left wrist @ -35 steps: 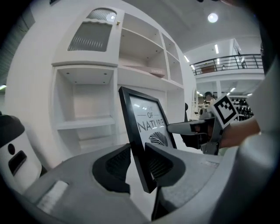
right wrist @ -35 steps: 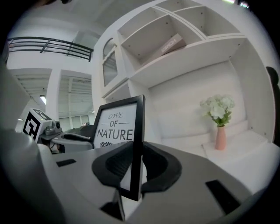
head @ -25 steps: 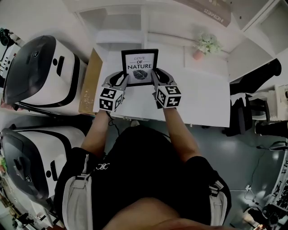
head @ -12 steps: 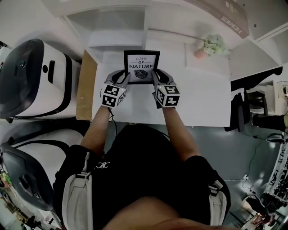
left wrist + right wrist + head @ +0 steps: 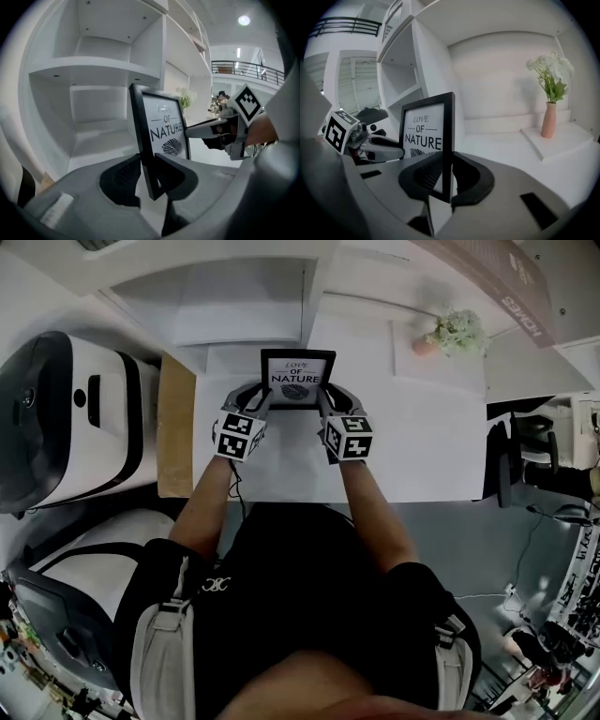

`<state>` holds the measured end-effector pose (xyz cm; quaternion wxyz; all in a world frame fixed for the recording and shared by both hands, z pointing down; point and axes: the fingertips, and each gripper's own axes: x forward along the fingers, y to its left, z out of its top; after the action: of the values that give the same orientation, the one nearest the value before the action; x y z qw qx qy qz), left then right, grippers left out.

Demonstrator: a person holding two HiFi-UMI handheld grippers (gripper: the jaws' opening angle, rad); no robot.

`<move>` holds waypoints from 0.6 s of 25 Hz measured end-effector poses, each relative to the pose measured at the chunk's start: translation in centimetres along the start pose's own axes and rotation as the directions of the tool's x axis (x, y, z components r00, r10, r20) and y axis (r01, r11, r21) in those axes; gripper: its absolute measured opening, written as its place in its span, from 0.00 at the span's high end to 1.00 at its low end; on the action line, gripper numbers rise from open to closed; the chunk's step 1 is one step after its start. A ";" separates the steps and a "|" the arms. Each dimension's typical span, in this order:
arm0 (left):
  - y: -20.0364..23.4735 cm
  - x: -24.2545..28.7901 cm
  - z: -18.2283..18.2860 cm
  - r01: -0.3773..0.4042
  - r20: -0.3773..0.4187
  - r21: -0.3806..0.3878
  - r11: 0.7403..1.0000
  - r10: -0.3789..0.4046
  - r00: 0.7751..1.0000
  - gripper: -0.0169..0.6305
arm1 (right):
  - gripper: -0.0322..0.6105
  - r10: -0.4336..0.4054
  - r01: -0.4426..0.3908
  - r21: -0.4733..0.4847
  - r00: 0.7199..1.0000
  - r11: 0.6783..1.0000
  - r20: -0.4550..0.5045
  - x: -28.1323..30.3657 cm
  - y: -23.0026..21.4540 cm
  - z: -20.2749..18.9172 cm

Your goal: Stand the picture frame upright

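A black picture frame [image 5: 297,378] with a "LOVE OF NATURE" print stands nearly upright on the white table [image 5: 422,446], in front of the shelf unit. My left gripper [image 5: 261,399] grips its lower left edge. In the left gripper view the frame's edge [image 5: 140,122] sits between the jaws of the left gripper [image 5: 147,173], which are closing a little on it. My right gripper [image 5: 323,401] is shut on the lower right edge. In the right gripper view the frame [image 5: 426,131] runs up from between the jaws of the right gripper [image 5: 446,176].
A pink vase of white flowers [image 5: 450,334] stands on a raised ledge at the back right [image 5: 550,117]. White open shelves [image 5: 244,306] rise behind the frame. Two large white-and-black machines [image 5: 66,418] sit left of the table, beside a brown board [image 5: 175,427].
Both grippers have carried the frame a little farther toward the shelves. The frame looks shorter from above, so it is tipped more upright.
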<state>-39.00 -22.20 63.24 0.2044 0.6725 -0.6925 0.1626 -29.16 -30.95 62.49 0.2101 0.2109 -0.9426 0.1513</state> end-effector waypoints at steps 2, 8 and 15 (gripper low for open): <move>0.3 0.7 -0.6 0.009 -0.018 -0.004 1.000 -0.009 1.000 0.82 | 0.84 -0.009 0.009 -0.001 1.000 1.000 -0.019 0.5 -0.2 -0.6; 0.6 2.3 -1.7 0.033 -0.053 -0.010 0.999 -0.033 0.998 0.82 | 0.85 -0.032 0.031 -0.008 0.998 0.999 -0.061 1.4 -0.9 -1.9; 0.6 2.7 -2.0 0.028 -0.031 -0.031 0.999 -0.029 0.999 0.82 | 0.84 -0.066 0.064 -0.036 0.996 0.997 -0.059 1.6 -1.1 -2.0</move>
<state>-39.54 -23.50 66.34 0.2278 0.6763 -0.6821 0.1596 -29.29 -31.69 65.13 0.2466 0.2334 -0.9309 0.1345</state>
